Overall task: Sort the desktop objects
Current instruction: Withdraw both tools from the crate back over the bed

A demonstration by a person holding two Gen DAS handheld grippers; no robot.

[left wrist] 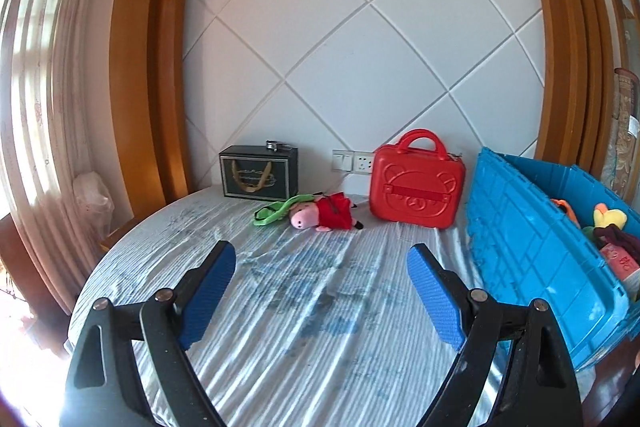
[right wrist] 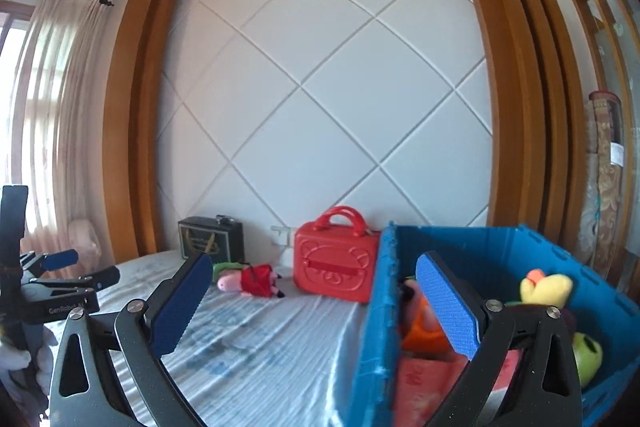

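Both grippers, left gripper [left wrist: 322,259] and right gripper [right wrist: 314,269], gape wide, holding nothing; bare striped tablecloth [left wrist: 304,327] lower-middle, blue crate [left wrist: 532,259] walling the right edge, pig plush [left wrist: 320,213] mid-frame.

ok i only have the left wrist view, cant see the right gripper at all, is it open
Observer: Yes, the right gripper is open and holds nothing; its right finger hangs over the blue crate.
Operator: whats in the near end of the crate, my view cuts it off
Observer: An orange plush lies against the near wall, a green toy further right.
Operator: and is my left gripper visible from there
Observer: Yes, the left gripper shows at the left edge, open.
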